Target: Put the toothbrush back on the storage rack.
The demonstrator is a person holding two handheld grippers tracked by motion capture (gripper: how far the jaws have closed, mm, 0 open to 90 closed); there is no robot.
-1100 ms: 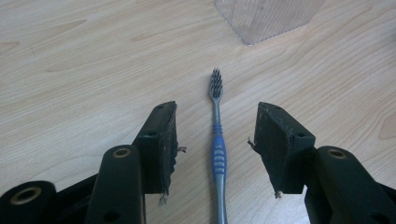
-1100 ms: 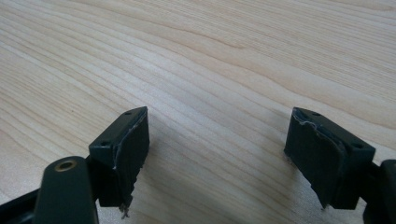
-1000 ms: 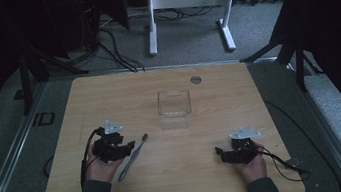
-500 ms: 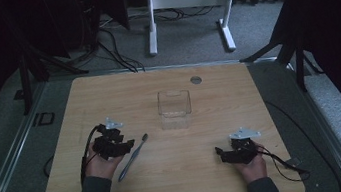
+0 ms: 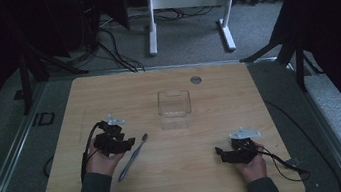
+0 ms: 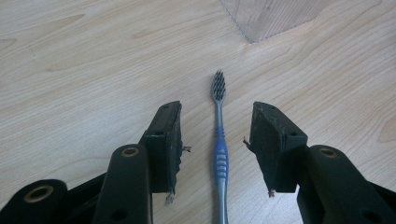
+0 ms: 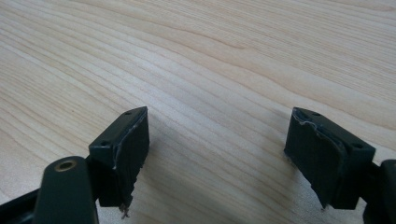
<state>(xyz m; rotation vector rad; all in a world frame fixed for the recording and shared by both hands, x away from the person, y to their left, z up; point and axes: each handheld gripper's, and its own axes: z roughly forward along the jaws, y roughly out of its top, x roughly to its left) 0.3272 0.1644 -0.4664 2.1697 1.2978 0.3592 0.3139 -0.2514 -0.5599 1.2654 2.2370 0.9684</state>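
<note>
The work is barely begun: the toothbrush lies flat on the table, straddled but untouched by the released left hand-held gripper, while the right hand-held gripper rests agape, well apart and holding nothing.

The high view looks forward and down from above the near edge of the light wooden table. Both gripper views sit close over that tabletop; the left gripper view shares the clear plastic box with the high view.
</note>
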